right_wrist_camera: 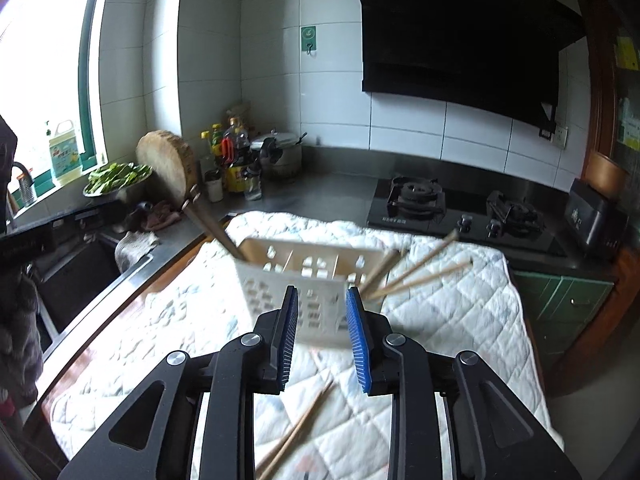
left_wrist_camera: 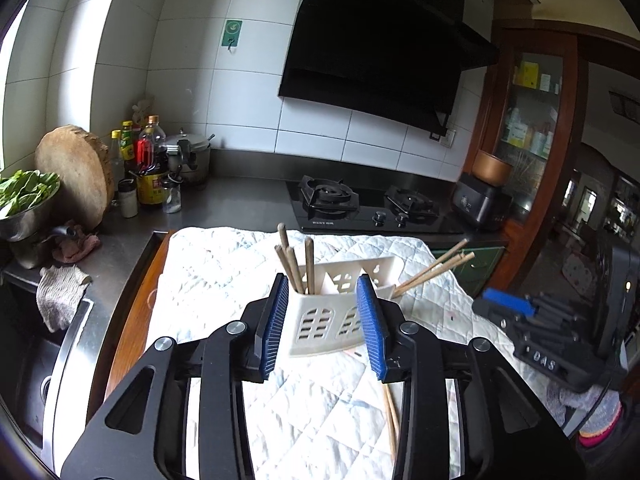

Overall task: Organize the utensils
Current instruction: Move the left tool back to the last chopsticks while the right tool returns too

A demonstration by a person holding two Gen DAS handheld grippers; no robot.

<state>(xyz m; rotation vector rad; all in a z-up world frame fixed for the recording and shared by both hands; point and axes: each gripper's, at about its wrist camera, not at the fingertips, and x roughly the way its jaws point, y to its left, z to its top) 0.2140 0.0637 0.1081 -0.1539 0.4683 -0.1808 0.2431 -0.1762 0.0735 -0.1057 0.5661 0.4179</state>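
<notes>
A white slotted utensil holder [left_wrist_camera: 332, 312] stands on a quilted white cloth [left_wrist_camera: 224, 280]. Several wooden chopsticks [left_wrist_camera: 294, 262] stand in its left compartment, and more chopsticks [left_wrist_camera: 434, 268] lean out of its right side. My left gripper [left_wrist_camera: 323, 298] is open, its blue pads on either side of the holder's front. My right gripper [right_wrist_camera: 322, 308] is open just in front of the holder [right_wrist_camera: 308, 284], which looks blurred. Loose chopsticks [right_wrist_camera: 296, 432] lie on the cloth [right_wrist_camera: 452, 300] below the right gripper; loose ones also show in the left wrist view [left_wrist_camera: 390, 416]. The right gripper body [left_wrist_camera: 532, 328] shows at the right.
A gas stove [left_wrist_camera: 368, 204] sits behind the cloth under a black hood [left_wrist_camera: 380, 44]. Bottles [left_wrist_camera: 150, 164], a pot [left_wrist_camera: 192, 158], a round chopping board [left_wrist_camera: 76, 176] and a bowl of greens [left_wrist_camera: 24, 196] stand at the left. A sink [right_wrist_camera: 76, 268] lies left.
</notes>
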